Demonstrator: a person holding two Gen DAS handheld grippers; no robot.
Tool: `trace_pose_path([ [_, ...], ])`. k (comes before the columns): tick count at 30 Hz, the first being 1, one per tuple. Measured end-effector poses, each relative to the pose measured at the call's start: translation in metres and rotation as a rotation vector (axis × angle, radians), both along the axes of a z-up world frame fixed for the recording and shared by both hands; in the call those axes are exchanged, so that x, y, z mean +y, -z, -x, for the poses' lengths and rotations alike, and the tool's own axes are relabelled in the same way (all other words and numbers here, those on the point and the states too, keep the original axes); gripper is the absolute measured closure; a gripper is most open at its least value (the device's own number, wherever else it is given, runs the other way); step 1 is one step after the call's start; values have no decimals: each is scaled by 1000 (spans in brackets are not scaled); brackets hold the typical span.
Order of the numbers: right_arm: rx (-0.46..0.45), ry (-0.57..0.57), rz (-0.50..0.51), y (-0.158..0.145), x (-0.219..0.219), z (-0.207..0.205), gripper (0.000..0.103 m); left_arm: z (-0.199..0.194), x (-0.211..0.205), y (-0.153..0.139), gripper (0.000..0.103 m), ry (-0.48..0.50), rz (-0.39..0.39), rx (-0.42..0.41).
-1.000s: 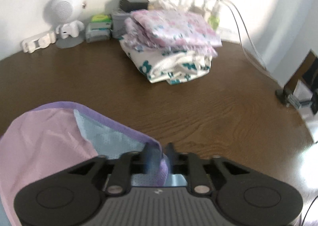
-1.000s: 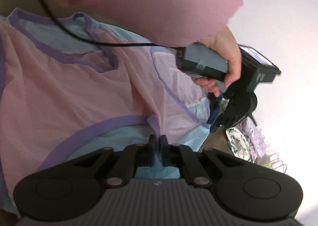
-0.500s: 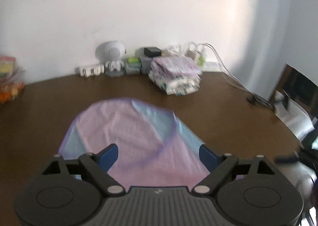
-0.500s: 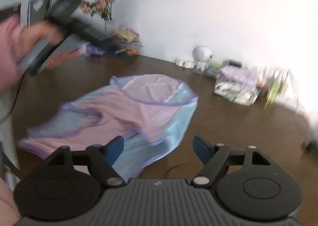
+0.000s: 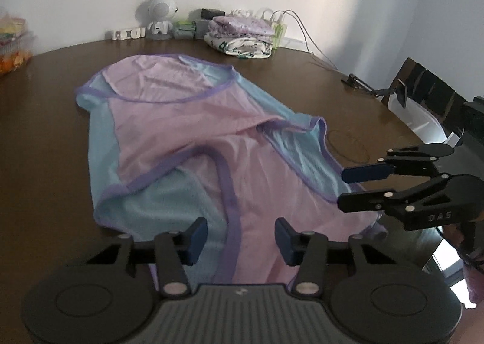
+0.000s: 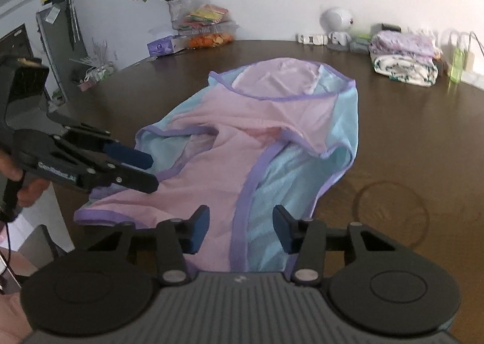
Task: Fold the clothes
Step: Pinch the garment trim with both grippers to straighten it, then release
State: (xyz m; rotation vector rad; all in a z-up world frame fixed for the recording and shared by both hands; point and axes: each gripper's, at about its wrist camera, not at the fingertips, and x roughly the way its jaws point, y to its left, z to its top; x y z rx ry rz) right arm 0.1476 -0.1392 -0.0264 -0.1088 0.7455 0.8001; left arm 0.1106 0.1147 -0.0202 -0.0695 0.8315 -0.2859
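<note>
A pink and light-blue garment [image 5: 193,138] with purple trim lies spread and partly folded over itself on the dark wooden table [image 5: 45,138]. My left gripper [image 5: 240,238] hovers over the garment's near edge. Its jaws are closing, the pads stand apart, and no cloth is pinched. It also shows at the left of the right wrist view as the left gripper [image 6: 152,173]. My right gripper [image 6: 240,229] hangs over the near hem of the garment [image 6: 242,144], jaws closing and gripping nothing. From the left wrist view the right gripper [image 5: 343,189] is beside the garment's right edge.
A stack of folded clothes [image 5: 242,38] sits at the table's far side by a white round figure [image 5: 158,16] and cables [image 5: 302,29]. A flower vase [image 6: 178,8] and snack packs [image 6: 208,26] stand far left. A phone stand [image 5: 378,88] and chair [image 5: 423,87] are right.
A second ago both grippers were shut on the garment's edges. They let go, opened wide and drew back to the near side; now the jaws stand narrower and the garment lies on the table.
</note>
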Motion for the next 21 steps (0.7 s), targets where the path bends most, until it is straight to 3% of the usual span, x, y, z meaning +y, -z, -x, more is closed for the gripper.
trace_pose_path([
  [4, 23, -3, 18, 4, 0, 2, 64, 4, -2, 4, 62, -17, -21, -19],
  [8, 26, -18, 34, 5, 6, 1, 65, 8, -5, 6, 89, -23, -36, -41],
  [9, 23, -27, 43, 5, 8, 2, 72, 8, -6, 6, 99, -19, -39, -42],
  [12, 0, -46, 85, 4, 13, 6, 94, 13, -10, 7, 100, -23, -61, -63],
  [21, -75, -110, 41, -11, 0, 25, 95, 37, -7, -9, 102, -18, -18, -126],
])
